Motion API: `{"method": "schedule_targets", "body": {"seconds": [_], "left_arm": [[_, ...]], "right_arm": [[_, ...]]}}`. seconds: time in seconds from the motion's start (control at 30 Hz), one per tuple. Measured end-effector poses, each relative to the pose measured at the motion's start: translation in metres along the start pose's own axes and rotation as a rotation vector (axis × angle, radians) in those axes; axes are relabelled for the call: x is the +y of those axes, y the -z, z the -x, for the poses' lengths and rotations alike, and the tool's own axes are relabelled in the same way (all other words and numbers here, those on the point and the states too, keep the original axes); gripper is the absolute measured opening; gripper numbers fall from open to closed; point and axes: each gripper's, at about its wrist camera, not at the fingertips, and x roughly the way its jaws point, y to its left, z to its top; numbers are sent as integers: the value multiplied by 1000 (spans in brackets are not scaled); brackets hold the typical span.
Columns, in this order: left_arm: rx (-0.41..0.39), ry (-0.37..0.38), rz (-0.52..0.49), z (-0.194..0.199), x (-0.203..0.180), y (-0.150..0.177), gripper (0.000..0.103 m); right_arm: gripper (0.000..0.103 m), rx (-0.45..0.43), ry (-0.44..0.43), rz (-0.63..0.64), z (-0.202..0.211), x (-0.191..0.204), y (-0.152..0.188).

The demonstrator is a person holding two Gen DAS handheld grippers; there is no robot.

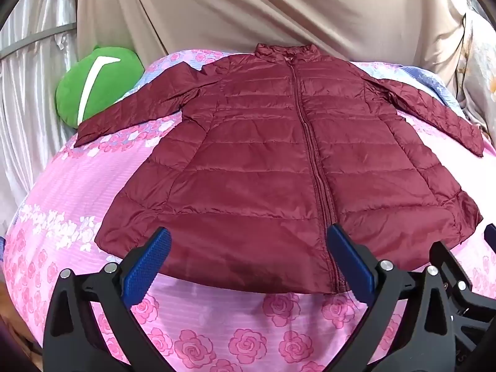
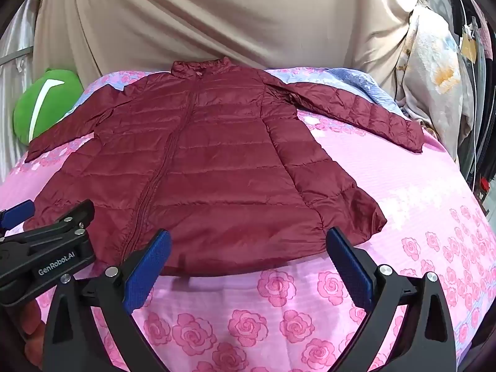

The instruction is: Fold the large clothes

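Observation:
A dark red quilted jacket (image 1: 279, 161) lies flat and zipped on the pink rose bedsheet (image 1: 217, 334), collar far, hem near, both sleeves spread out to the sides. It also shows in the right wrist view (image 2: 210, 167). My left gripper (image 1: 248, 257) is open and empty, hovering just above the hem near the zipper's bottom end. My right gripper (image 2: 248, 257) is open and empty over the hem's right half. The left gripper's body (image 2: 46, 248) shows at the left edge of the right wrist view.
A green plush toy (image 1: 96, 83) sits at the bed's far left by the left sleeve. A beige curtain (image 1: 263, 9) hangs behind the bed. Folded floral bedding (image 2: 434, 71) stands at the far right. The pink sheet (image 2: 418, 210) stretches right of the jacket.

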Motion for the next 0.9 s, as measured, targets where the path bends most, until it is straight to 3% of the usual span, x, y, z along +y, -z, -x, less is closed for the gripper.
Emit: {"method": "schedule_targets", "body": {"seconds": [0.47,0.9], "left_arm": [[-3,-17,-32,-2,-8,6,98],[2,-19,-39,-2,-11,9,98]], "right_arm": [[98,-3,1,11,2,-10,15],[98,9,10,8,-2,-1,8]]}}
